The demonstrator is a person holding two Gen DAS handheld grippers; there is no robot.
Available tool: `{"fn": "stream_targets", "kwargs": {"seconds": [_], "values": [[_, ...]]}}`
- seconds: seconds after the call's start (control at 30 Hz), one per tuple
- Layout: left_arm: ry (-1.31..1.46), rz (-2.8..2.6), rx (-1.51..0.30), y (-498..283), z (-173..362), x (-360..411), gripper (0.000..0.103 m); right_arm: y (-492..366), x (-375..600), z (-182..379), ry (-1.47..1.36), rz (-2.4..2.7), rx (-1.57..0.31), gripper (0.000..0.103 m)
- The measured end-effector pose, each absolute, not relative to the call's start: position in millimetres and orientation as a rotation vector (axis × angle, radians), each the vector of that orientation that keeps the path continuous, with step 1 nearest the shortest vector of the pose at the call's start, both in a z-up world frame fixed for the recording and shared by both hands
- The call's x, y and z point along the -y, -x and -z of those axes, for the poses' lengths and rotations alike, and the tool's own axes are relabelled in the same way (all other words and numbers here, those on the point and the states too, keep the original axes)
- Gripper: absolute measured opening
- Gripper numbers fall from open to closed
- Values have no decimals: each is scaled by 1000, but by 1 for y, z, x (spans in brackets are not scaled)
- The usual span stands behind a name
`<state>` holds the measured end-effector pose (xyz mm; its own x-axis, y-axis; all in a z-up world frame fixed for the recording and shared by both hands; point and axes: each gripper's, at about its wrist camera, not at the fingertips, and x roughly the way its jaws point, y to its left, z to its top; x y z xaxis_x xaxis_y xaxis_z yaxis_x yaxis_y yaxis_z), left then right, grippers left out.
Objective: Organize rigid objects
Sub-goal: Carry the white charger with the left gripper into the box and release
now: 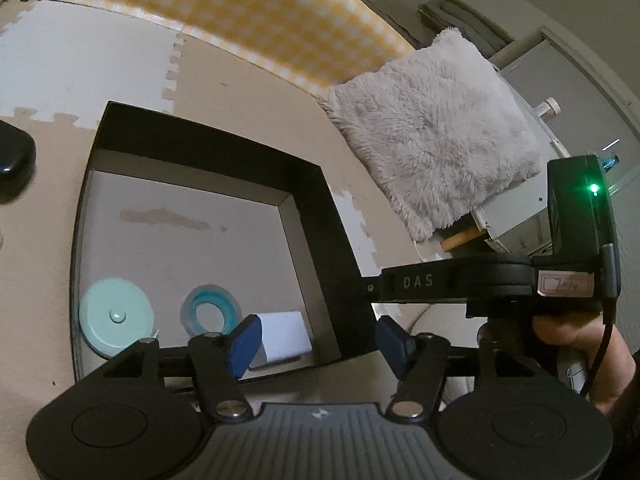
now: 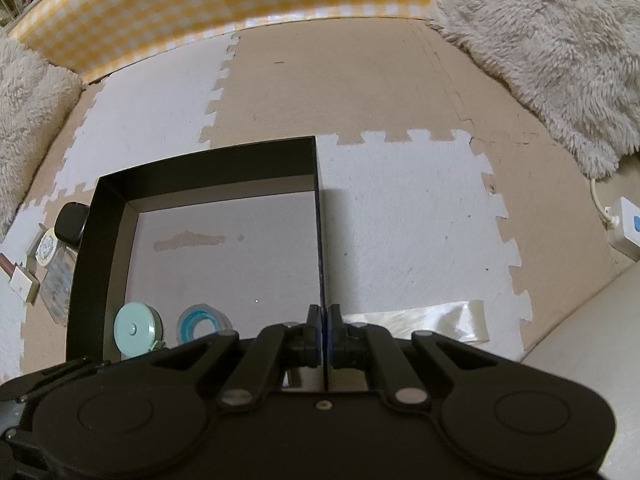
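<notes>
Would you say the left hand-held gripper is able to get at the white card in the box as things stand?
Probably yes. The left hand-held gripper is open and empty, just above the white card lying flat near the box wall. Nothing covers it, though the wall beside it and its flatness may hamper the grip.

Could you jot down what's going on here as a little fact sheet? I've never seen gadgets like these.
container: black box, open top
inside box: mint round case; tape roll; white card
left gripper: jaws open, nothing between them
right gripper: jaws shut on the box's right wall
floor: foam puzzle mat
nearby: fluffy cushion
</notes>
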<state>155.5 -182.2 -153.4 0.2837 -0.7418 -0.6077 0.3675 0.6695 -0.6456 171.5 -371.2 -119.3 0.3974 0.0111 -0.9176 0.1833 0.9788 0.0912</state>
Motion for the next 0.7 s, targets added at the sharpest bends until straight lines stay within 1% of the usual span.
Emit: {"fn": "stream_targets", "kwargs": {"seconds": [0.1, 0.17, 0.23, 0.27, 0.33, 0.57, 0.63, 0.7], "values": [[376, 761, -1042, -155, 150, 182, 64, -172, 371, 119, -189, 109, -1159, 3], [331, 761, -1040, -153, 148, 183, 66, -172, 371, 119, -189, 109, -1159, 3], [291, 764, -1038, -151, 144, 183, 72, -172, 371, 119, -188, 109, -1159, 3], [270, 768, -1034, -150, 142, 184, 73, -172, 371, 119, -187, 109, -1159, 3], [225, 779, -1027, -147, 138, 185, 81, -172, 371, 119, -187, 109, -1159, 3], [140, 783, -1009, -139, 129, 186, 93, -171, 371, 119, -186, 109, -1158, 3], [124, 787, -1005, -136, 127, 186, 99, -171, 371, 119, -187, 109, -1158, 3], [97, 790, -993, -133, 124, 186, 101, -171, 371, 119, -186, 109, -1158, 3]]}}
